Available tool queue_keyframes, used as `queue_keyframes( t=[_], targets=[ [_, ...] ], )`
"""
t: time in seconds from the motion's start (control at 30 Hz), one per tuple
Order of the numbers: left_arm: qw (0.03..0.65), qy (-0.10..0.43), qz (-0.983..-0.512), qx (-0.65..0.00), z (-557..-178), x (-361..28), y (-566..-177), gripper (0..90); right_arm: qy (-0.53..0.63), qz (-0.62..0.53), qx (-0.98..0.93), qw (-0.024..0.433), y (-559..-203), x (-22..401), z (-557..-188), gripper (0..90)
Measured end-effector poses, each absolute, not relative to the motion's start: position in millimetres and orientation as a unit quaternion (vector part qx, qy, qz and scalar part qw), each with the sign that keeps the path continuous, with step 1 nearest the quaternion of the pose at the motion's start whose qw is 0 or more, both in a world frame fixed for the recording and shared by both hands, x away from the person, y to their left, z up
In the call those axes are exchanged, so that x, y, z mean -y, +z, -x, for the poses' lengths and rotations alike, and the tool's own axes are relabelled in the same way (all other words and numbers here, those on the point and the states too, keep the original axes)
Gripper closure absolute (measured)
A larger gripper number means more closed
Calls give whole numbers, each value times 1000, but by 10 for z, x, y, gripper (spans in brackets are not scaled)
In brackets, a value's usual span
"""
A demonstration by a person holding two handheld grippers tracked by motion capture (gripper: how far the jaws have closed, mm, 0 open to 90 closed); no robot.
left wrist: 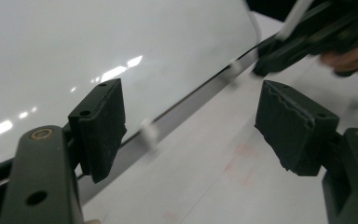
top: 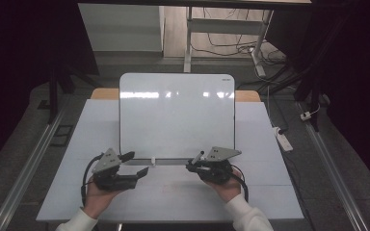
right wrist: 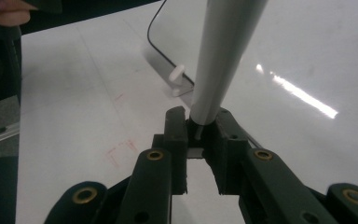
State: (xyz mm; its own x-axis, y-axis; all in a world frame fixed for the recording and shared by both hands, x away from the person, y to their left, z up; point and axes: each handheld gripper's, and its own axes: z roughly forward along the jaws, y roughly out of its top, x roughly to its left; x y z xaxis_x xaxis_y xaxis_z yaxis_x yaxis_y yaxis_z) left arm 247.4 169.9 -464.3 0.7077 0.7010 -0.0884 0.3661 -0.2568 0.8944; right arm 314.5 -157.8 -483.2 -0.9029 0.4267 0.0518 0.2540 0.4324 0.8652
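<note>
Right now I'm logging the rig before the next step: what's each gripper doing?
Left gripper: open, jaws wide apart, holding nothing, at the whiteboard's near edge.
Right gripper: closed on a white marker.

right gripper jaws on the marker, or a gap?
Touching. The right gripper view shows both jaws of the right gripper closed against the base of the white marker, no gap on either side.

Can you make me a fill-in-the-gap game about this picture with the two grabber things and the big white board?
1. The whiteboard lies on the ____.
2. The right gripper is shut on a ____.
3. The left gripper has its fingers ____, with nothing between them.
4. The faint marks on the table are ____ in colour.

Missing words: table; marker; open; red
</note>
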Motion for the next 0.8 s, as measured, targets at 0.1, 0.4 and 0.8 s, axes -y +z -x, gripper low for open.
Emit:
queue_keyframes(
  t=[0.1, 0.4, 0.8],
  targets=[
    [509, 159, -784, -317, -2528, -1503, -4559, 260, 489, -200, -845, 82, -4859, 1543, -3135, 769],
    [515, 141, -803, -265, -2649, -1071, -4454, 320, 485, -191, -851, 61, -4897, 1453, -3104, 769],
    [520, 108, -819, -216, -2763, -730, -4439, 467, 472, -182, -862, 25, -4930, 1359, -3103, 769]
  ],
)
